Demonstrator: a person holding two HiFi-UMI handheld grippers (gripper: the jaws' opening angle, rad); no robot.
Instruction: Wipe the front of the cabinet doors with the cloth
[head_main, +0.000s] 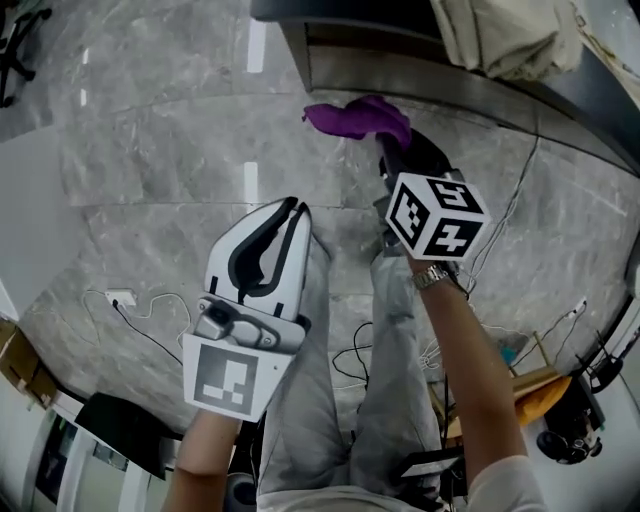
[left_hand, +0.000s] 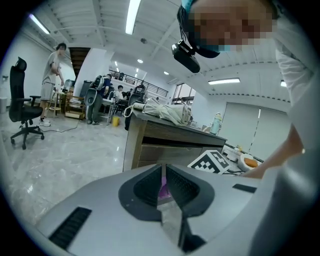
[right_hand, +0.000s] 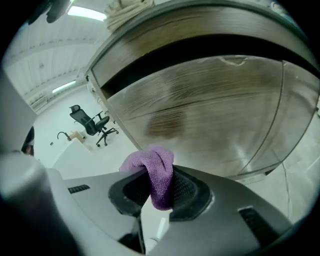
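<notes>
Grey marble floor (head_main: 150, 150) spread below the person, with the cabinet (head_main: 400, 70) at its far edge. A purple cloth (head_main: 360, 118) was pinched in the right gripper (head_main: 397, 152), its bunched end sticking up out of the jaws and folding over to one side. In the right gripper view the cloth (right_hand: 156, 175) sat clamped between the dark ribbed pads, and the wood-grain cabinet door (right_hand: 210, 110) filled the frame close beyond it; whether cloth and door were touching could not be told. The marker cube (head_main: 437, 214) rode on that gripper above the person's wrist. The left gripper (head_main: 293, 207) was held lower and to the left, well apart from the cabinet, with its jaws pressed together on nothing; only a sliver of purple showed through the slit between them in the left gripper view. A pale bundle (head_main: 510, 35) lay on the desk top over the cabinet. Thin cables (head_main: 150, 310) trailed across the floor, and an office chair (right_hand: 92, 122) stood farther off.
</notes>
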